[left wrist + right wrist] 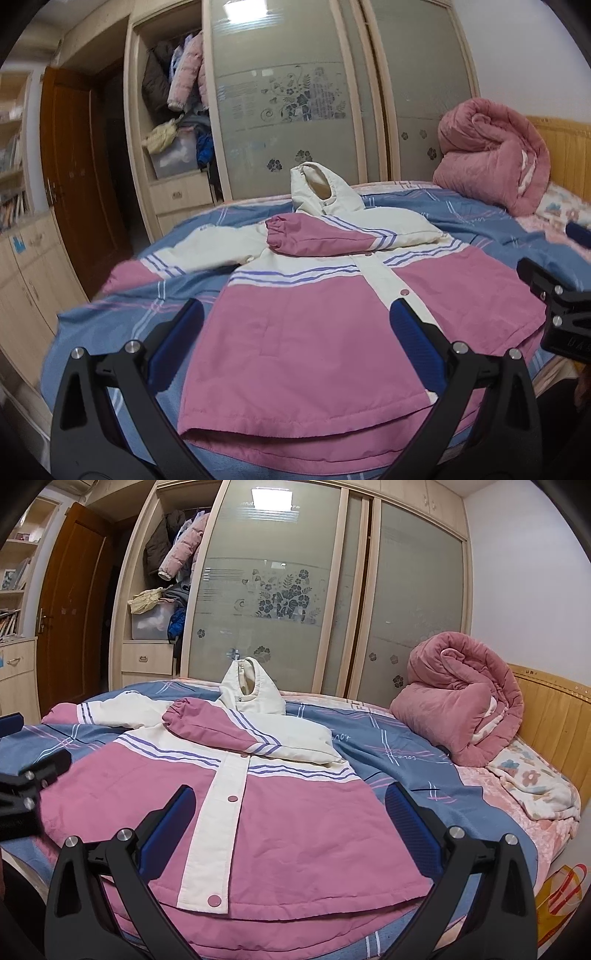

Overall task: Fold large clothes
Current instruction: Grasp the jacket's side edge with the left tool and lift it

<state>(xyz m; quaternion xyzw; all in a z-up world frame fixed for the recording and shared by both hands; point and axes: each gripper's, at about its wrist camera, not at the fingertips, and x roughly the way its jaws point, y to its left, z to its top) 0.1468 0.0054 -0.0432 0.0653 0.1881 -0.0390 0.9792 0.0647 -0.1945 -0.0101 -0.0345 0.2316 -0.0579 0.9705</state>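
Reading the blue plaid bedsheet (399,746) now: small script words sit among the crossing lines, appearing upside down and looking like "love", one near the folded sleeve, one further right. The frosted wardrobe door (273,590) carries lines of print beside its flowers, too faint to read.

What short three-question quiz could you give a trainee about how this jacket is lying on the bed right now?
1. True or false: the jacket's right sleeve is already folded across its chest.
2. Multiple choice: the rolled pink quilt sits (a) on the jacket, (b) on the bed near the headboard, (c) in the wardrobe.
3. Fill in: both tools, left tool and right tool, are ____ and hold nothing.

Key: 1 true; 2 b; 3 open.
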